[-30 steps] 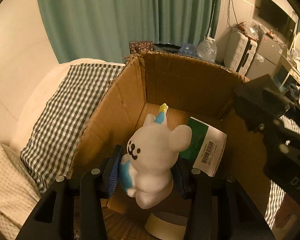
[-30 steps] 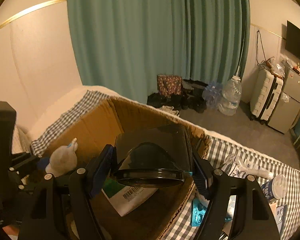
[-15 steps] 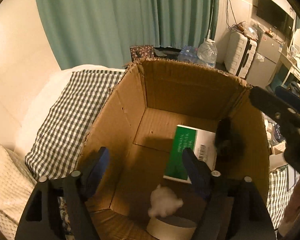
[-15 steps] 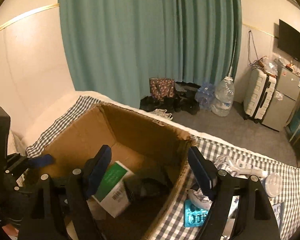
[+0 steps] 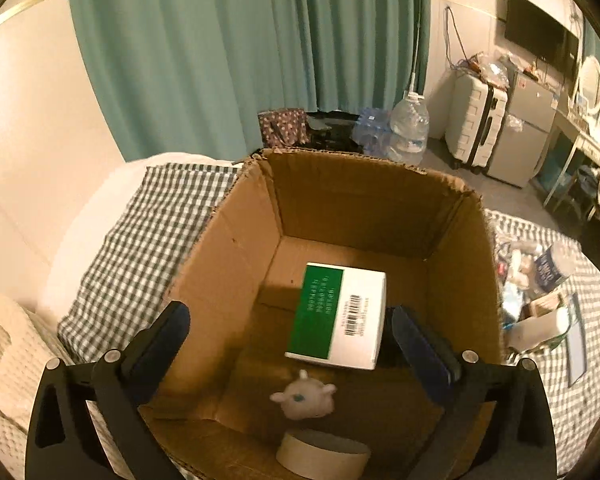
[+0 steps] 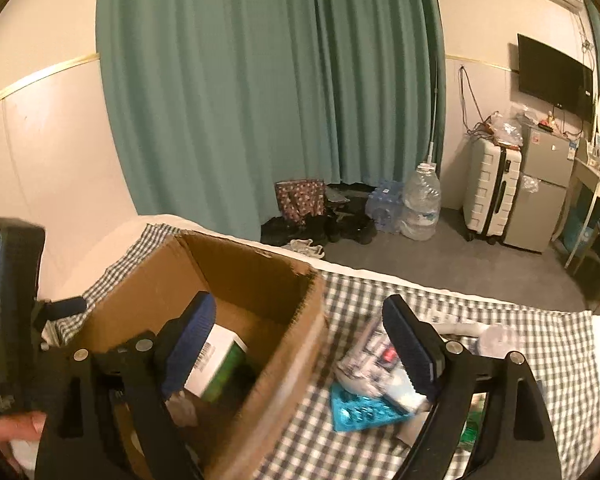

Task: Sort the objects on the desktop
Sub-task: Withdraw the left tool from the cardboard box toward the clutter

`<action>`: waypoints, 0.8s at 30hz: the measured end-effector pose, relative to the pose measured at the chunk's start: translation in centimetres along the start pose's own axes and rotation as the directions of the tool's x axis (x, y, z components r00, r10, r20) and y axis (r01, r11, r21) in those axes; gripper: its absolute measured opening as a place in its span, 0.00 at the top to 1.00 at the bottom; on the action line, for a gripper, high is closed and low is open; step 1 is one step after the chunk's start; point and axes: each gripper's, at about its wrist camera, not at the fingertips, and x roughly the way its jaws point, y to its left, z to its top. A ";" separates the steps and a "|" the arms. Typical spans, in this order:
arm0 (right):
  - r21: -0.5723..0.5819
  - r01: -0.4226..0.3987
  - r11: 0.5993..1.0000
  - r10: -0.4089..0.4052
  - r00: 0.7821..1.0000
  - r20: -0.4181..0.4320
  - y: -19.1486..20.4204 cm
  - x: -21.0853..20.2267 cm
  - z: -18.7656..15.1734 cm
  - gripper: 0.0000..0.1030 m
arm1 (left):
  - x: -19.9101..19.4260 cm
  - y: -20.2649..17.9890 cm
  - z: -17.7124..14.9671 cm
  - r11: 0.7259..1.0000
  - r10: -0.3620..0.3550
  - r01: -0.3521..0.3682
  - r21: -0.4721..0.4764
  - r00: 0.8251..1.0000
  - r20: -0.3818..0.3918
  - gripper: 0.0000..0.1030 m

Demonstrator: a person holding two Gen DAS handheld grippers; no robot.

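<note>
We find the small white plush bear toy (image 5: 303, 397) lying on the floor of the open brown cardboard box (image 5: 236, 264), near the box's front wall, head up toward the camera. Just behind it, toward the box centre, lies the flat green-and-white carton w/ barcode (image 5: 340, 318); the two appear apart, though we cannot tell for sure. A round beige tape roll (image 5: 322, 456) sits at the box's front edge, just in front of the bear. A dark object is partly visible at the carton's right edge, behind a fingertip; cannot identify.

The left gripper (image 5: 290, 338) hangs above the box interior, jaws spread wide, nothing between the blue pads (image 5: 168, 330). The right gripper (image 6: 300, 346) is also spread wide and empty, straddling the box's right wall: one finger over the box interior, the other over the green-and-white checked cloth (image 6: 500, 320) to the right of the box.

Right wrist view is motion-blurred. To the right of the box on the cloth we note a turquoise blister-type tray (image 6: 364, 410) and a heap of white/clear packets (image 6: 374, 354), details unclear. The left gripper's black body w/ a lit screen (image 6: 8, 300) shows to the left of the box. Behind the box: teal curtain (image 6: 268, 92), clear water jug (image 6: 420, 204), white suitcase (image 6: 488, 188).
</note>
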 end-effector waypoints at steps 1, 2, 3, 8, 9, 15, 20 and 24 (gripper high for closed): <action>-0.004 0.007 1.000 -0.007 1.000 0.008 -0.4 -0.5 0.0 0.15 | -0.1 -0.2 0.1 1.000 0.000 0.000 -0.002 1.000 0.000 0.00; -0.005 0.013 1.000 -0.013 1.000 0.017 -0.9 -1.1 -0.1 0.15 | -0.2 -0.4 0.2 1.000 0.008 -0.008 0.003 1.000 0.005 0.00; -0.001 0.023 1.000 -0.023 0.999 0.029 -1.5 -1.8 -0.1 0.13 | -0.4 -0.8 0.1 1.000 0.015 -0.015 0.006 1.000 0.010 0.00; 0.028 0.060 0.998 -0.061 0.996 0.059 -3.9 -4.6 -0.2 0.11 | -1.9 -2.6 -0.3 0.997 0.040 -0.048 0.067 0.992 0.119 0.00; 0.034 0.067 0.997 -0.069 0.996 0.064 -4.6 -5.3 -0.3 0.11 | -2.0 -3.1 -0.3 0.996 0.048 -0.057 0.075 0.992 0.116 0.00; 0.045 0.123 0.991 -0.127 0.988 0.085 -7.6 -8.7 -0.5 0.10 | -2.8 -6.1 0.0 0.995 -0.039 0.026 0.101 0.991 0.129 0.00; 0.059 0.169 0.984 -0.174 0.980 0.099 -10.3 -11.9 -1.1 0.10 | -3.9 -8.5 0.1 0.992 -0.109 0.099 0.075 0.985 0.132 0.00; 0.090 0.203 0.975 -0.211 0.972 0.105 -12.6 -14.3 -1.6 0.10 | -5.4 -10.7 -0.3 0.988 -0.135 0.119 0.099 0.975 0.175 0.00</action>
